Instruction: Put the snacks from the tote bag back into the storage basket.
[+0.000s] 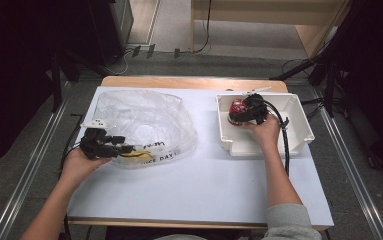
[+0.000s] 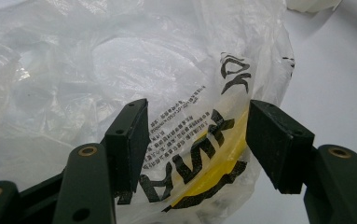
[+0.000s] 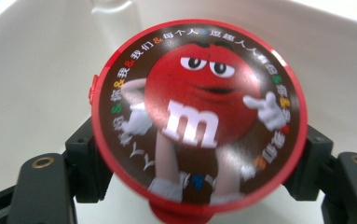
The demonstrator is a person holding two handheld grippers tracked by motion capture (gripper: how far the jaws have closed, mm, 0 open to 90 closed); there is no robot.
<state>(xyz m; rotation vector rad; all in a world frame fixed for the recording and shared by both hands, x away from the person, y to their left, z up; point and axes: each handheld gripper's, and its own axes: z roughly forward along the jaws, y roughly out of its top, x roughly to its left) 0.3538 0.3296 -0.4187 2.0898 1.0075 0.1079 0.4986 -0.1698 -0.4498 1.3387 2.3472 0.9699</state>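
A clear plastic bag (image 1: 144,115) with black print and a yellow patch lies crumpled on the left of the white table top (image 1: 204,185). My left gripper (image 1: 128,149) is at its near edge. In the left gripper view the bag (image 2: 97,70) has its printed edge between the jaws of the left gripper (image 2: 199,149), which stand wide apart and open. A round red M&M's container (image 1: 237,106) sits in the white bin (image 1: 299,125) at the right. My right gripper (image 1: 243,115) is shut on it. In the right gripper view the container's lid (image 3: 199,102) faces the camera, with the right gripper (image 3: 199,163) holding its sides.
The white bin's inner wall (image 3: 36,70) rises close behind the container. A cable (image 1: 285,150) trails from the right gripper over the bin's front wall. Metal floor rails (image 1: 349,170) run along both sides of the table.
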